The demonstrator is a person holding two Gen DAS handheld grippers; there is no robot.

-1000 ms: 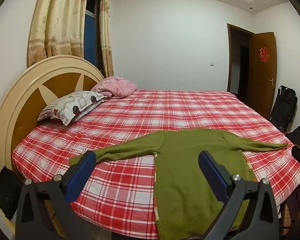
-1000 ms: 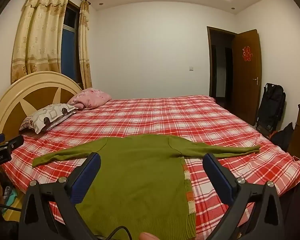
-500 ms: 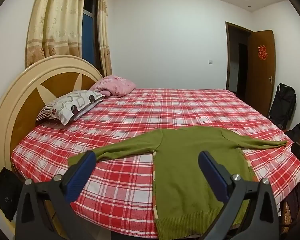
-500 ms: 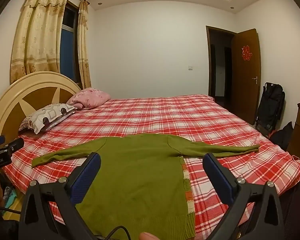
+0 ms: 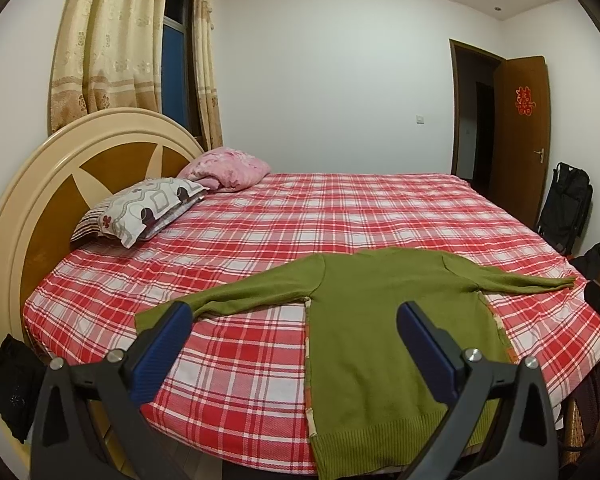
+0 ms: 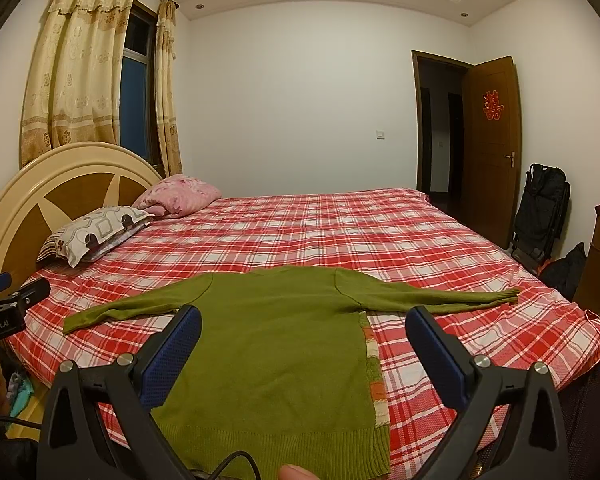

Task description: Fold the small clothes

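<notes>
One sweater (image 5: 384,344) lies near on one bed (image 5: 340,216). Two pillows sit far left: one patterned (image 5: 148,210), one pink (image 5: 230,168). Two grippers show, left (image 5: 294,334) and right (image 6: 304,338). One door (image 6: 494,148) and two dark bags (image 6: 540,216) (image 6: 568,270) stand right.

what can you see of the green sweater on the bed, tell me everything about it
The green sweater is an olive knit with long sleeves and ribbed hem and cuffs. It lies flat on the red plaid bedspread, near the bed's front edge, hem toward the cameras, both sleeves stretched straight out sideways. A strip of orange and cream patterned fabric peeks out along its side seams. It looks smooth and not yet folded. Both the left tool and the right tool are open above it, neither touching it.
</notes>
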